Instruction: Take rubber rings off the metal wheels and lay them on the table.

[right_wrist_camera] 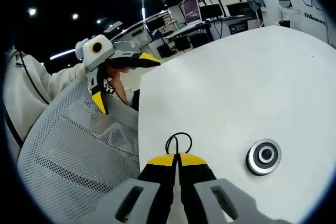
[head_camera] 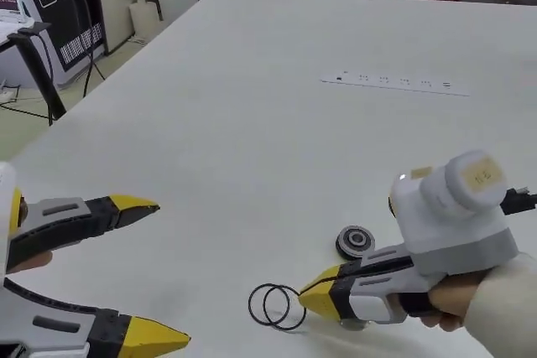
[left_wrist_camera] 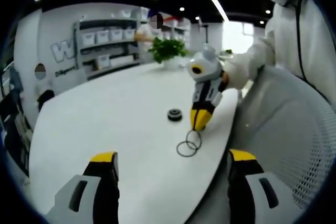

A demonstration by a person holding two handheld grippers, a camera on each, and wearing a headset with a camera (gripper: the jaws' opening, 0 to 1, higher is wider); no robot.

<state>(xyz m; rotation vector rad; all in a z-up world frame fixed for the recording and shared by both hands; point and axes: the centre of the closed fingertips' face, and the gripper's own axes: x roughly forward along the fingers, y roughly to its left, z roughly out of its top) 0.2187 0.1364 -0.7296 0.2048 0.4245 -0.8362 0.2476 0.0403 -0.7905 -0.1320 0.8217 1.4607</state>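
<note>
Your work surface: one white table (head_camera: pixel 252 140) with a plain matt top. Lying on it, close in front of you and to your right:
- two thin black rubber rings (head_camera: pixel 277 305), flat on the top and overlapping each other
- one metal wheel (head_camera: pixel 356 241), dark-rimmed with a silvery centre, face up, near the rings but not touching them

Further away from you: one long white strip (head_camera: pixel 394 83) with small dark markings, flat, well apart from both

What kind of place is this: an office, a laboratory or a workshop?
Probably a laboratory or workroom inside an open office. There is a large white table, shelves of white storage bins along a wall, and desks with computer monitors under ceiling spotlights.
</note>
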